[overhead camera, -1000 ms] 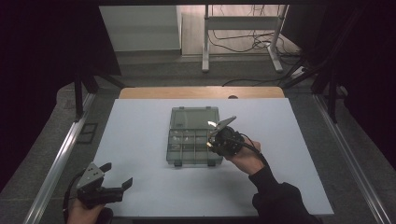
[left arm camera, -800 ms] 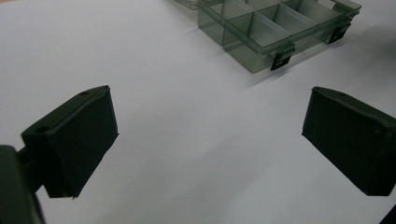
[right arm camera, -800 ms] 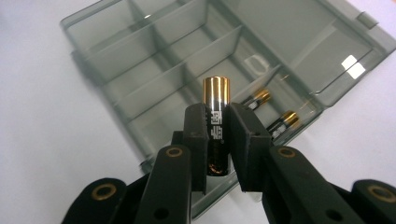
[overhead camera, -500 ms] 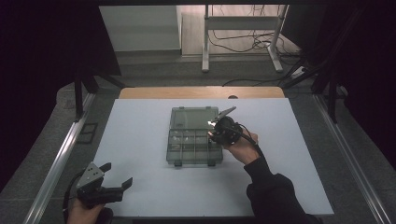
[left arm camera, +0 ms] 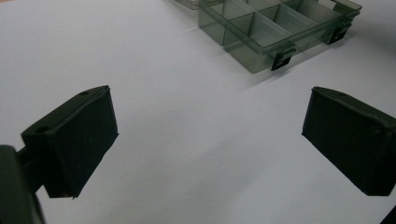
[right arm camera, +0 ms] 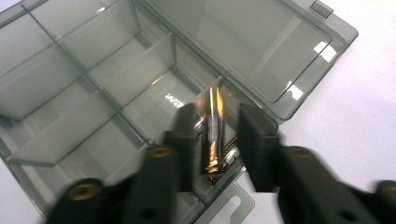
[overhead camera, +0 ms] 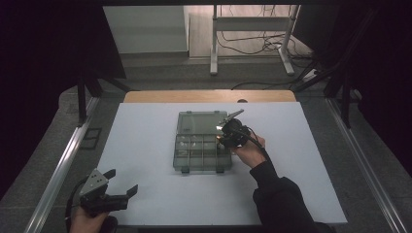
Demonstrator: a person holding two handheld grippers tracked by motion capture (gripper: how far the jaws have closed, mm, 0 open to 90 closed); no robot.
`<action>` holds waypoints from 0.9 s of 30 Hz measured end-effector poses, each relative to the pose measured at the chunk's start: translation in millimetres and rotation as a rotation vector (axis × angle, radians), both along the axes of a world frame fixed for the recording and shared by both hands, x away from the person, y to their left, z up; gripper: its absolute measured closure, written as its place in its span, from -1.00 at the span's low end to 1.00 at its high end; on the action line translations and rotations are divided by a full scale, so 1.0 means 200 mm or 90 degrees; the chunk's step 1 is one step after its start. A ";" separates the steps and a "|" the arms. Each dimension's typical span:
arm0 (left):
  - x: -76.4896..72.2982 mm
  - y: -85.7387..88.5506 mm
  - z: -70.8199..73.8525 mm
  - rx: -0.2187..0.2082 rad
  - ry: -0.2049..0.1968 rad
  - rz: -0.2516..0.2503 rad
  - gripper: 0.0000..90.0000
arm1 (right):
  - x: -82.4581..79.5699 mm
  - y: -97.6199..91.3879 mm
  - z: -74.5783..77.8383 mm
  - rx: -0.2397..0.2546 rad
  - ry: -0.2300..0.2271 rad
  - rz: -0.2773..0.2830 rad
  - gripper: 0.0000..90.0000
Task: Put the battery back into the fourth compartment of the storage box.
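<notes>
box (overhead camera: 201, 145) open mid-table, lid flat behind | right gripper (right arm camera: 211, 140) over its right-side cell, jaws around shiny metal piece (right arm camera: 212, 135), grip looks loose | left gripper (overhead camera: 114, 191) spread, idle near-left | progress: piece likely being placed; other cells look empty

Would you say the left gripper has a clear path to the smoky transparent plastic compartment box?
Probably yes: the left gripper is open, with bare white tabletop between it and the smoky transparent plastic compartment box.

The left hand-held gripper (overhead camera: 119, 191) rests at the counter's (overhead camera: 145, 126) near left corner, jaws wide apart. The right hand-held gripper (overhead camera: 222, 130) hovers mid-counter, jaws nearly closed around a shiny metal piece (right arm camera: 214, 135).
</notes>
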State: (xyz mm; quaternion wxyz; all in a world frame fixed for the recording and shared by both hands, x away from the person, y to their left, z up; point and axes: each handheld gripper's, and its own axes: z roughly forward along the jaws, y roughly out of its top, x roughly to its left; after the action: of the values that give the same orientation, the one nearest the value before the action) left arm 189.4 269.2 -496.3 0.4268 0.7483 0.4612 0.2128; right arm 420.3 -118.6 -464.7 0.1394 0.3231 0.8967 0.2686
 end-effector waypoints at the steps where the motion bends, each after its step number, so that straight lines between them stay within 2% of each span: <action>1: 0.00 0.00 0.00 0.000 0.000 0.000 -0.92 | 0.00 0.00 0.00 0.004 -0.002 0.001 0.40; 4: 0.00 0.00 0.00 0.000 0.000 0.000 -0.92 | -0.01 -0.01 0.02 0.009 -0.007 0.000 0.28; 9: 0.00 0.00 0.00 0.000 0.000 -0.001 -0.92 | -0.02 -0.03 0.02 0.012 0.007 0.016 0.01; 15: 0.00 0.00 0.00 0.000 -0.001 -0.002 -0.92 | -0.06 -0.04 0.02 0.022 0.016 0.041 -0.16; 20: 0.00 0.00 0.00 0.000 -0.001 -0.003 -0.92 | -0.10 -0.06 0.04 0.031 0.002 0.056 -0.27; 27: 0.00 0.00 0.00 0.000 -0.001 -0.002 -0.92 | -0.16 -0.10 0.08 0.059 -0.004 0.074 -0.45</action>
State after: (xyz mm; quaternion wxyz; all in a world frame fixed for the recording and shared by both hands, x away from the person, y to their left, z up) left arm 189.3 269.3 -496.1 0.4278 0.7488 0.4594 0.2125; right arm 389.0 -139.1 -449.6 0.1116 0.2758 0.9001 0.3183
